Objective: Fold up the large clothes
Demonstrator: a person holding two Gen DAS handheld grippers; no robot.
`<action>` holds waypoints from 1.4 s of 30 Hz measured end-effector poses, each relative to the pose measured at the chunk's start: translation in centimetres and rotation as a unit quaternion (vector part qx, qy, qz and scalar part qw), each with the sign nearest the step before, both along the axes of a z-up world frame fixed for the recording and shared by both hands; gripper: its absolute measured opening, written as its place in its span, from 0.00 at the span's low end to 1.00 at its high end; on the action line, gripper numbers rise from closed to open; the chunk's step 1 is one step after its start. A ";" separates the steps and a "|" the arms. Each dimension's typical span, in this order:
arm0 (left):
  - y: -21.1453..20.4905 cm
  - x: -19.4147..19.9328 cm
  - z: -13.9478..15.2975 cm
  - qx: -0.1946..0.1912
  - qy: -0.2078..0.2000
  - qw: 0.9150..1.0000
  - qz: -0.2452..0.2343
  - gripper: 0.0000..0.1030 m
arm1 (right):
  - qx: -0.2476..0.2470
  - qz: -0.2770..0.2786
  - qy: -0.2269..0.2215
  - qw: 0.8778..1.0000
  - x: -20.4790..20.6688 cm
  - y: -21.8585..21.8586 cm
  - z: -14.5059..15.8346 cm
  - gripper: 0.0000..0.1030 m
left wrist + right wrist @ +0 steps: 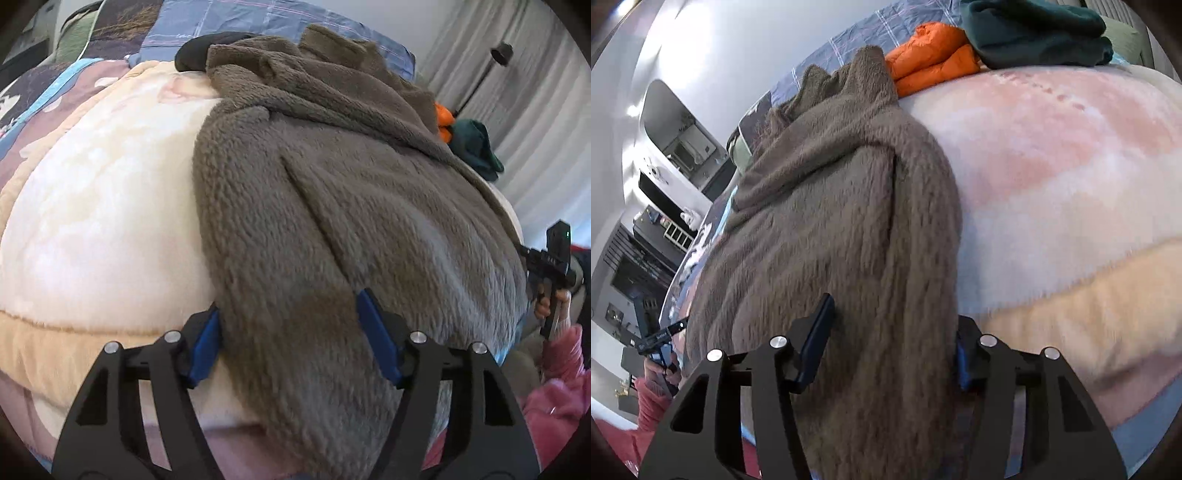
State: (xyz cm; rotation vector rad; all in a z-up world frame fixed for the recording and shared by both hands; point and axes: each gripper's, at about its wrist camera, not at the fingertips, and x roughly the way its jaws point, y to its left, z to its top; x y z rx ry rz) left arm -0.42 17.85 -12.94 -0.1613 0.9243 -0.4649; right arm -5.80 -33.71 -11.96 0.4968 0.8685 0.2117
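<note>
Fleece garment (332, 206), thick brown pile, lies on the bed's cream blanket (92, 229), its near hem running between both sets of fingers. I judge it soft, bulky, fairly heavy and floppy; the hem corners are where I'd grip. My left gripper (291, 347) and right gripper (890, 350) both stand part-spread around the hem; I cannot tell whether they pinch. Beyond the fingers sit an orange jacket (927, 55) and dark green clothes (1034, 33), well apart.
</note>
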 end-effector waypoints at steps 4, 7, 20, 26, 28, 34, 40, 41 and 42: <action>0.0 0.8 -0.5 -0.011 0.005 1.000 0.000 0.70 | 0.028 -0.006 -0.005 1.000 -0.4 -0.1 -0.2 0.39; -0.9 0.8 0.9 -0.029 -0.012 1.000 -0.003 0.14 | 0.085 -0.018 -0.036 0.996 -0.5 -0.5 1.0 0.14; 0.0 -4.7 16.6 -0.119 -0.219 0.968 0.010 0.11 | 0.151 0.013 -0.237 0.960 -3.7 -0.2 15.1 0.10; 1.5 -8.5 18.8 -0.108 -0.242 0.963 0.036 0.15 | 0.089 0.007 -0.303 0.949 -9.2 0.0 19.1 0.10; 2.2 -7.7 17.8 -0.119 -0.219 0.967 0.047 0.15 | 0.078 0.006 -0.289 0.954 -8.8 0.2 18.1 0.10; 2.6 -4.6 14.8 -0.138 -0.151 0.976 0.074 0.14 | 0.111 -0.001 -0.257 0.960 -5.4 0.0 15.6 0.11; 2.0 -2.2 16.5 -0.113 -0.159 0.977 0.081 0.14 | 0.084 -0.027 -0.265 0.960 -2.1 -0.2 16.4 0.11; 1.8 -1.8 16.4 -0.110 -0.158 0.978 0.082 0.14 | 0.085 -0.033 -0.263 0.960 -1.2 -0.3 16.4 0.11; 1.5 -0.6 16.5 -0.102 -0.156 0.979 0.086 0.14 | 0.085 -0.041 -0.260 0.961 0.1 -0.4 16.2 0.11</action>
